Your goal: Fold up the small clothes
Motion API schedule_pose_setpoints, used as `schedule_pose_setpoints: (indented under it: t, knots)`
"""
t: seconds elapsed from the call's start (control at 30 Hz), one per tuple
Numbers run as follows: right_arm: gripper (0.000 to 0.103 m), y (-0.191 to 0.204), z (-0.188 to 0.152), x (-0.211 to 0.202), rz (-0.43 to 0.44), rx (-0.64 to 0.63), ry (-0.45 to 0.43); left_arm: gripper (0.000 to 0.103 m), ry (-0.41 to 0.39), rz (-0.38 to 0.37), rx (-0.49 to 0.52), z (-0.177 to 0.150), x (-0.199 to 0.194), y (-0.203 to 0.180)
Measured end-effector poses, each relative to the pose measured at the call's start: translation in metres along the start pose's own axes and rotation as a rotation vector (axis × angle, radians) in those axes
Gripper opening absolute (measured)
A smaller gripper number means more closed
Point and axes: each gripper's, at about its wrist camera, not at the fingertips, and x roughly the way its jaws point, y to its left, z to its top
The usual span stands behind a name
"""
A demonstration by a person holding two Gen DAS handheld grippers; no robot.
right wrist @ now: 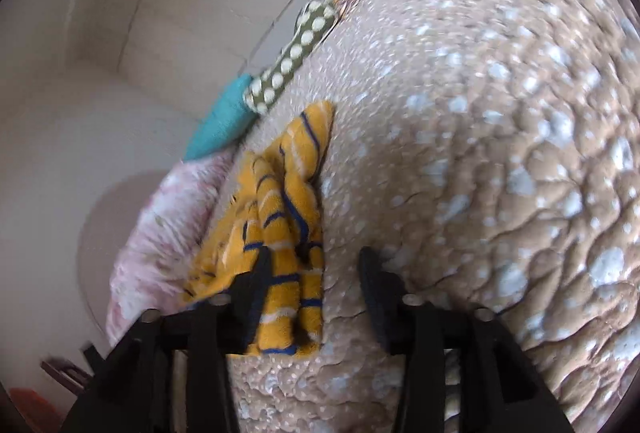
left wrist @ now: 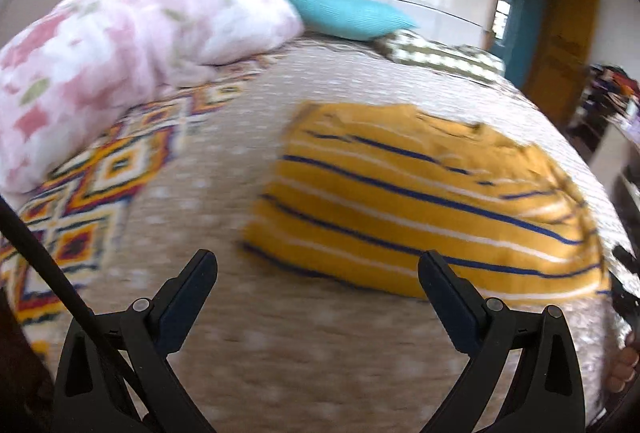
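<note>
A yellow garment with blue and white stripes (left wrist: 432, 201) lies folded on the beige spotted bedspread (left wrist: 224, 169). My left gripper (left wrist: 316, 273) is open and empty, just above the bedspread at the garment's near left corner. In the right wrist view the same garment (right wrist: 280, 217) lies bunched on the bedspread (right wrist: 480, 153). My right gripper (right wrist: 312, 265) is open, with the garment's edge lying between its jaws. Its left finger (right wrist: 256, 285) rests against the cloth.
A pink floral quilt (left wrist: 100, 65), a turquoise pillow (left wrist: 348, 15) and an olive dotted pillow (left wrist: 436, 55) lie at the bed's far side. A patterned blanket (left wrist: 100, 173) covers the left part. A doorway (left wrist: 532, 29) and cluttered furniture (left wrist: 612, 97) stand right.
</note>
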Motion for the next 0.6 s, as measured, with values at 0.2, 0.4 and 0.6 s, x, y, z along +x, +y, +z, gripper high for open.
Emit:
schedule_pose_setpoints:
  t: [0.2,0.4,0.6]
  knots:
    - [0.076,0.03,0.01,0.015,-0.023,-0.087,0.044,0.1,0.07,-0.022,-0.015,-0.017,0.031,-0.014]
    - [0.074,0.022,0.021,0.056,-0.054,-0.08,0.091,0.101,0.055,-0.047,-0.015,-0.034,0.037,-0.01]
    - [0.072,0.041,0.017,0.081,-0.133,-0.131,0.079,0.101,0.04,-0.06,-0.024,-0.037,0.037,-0.006]
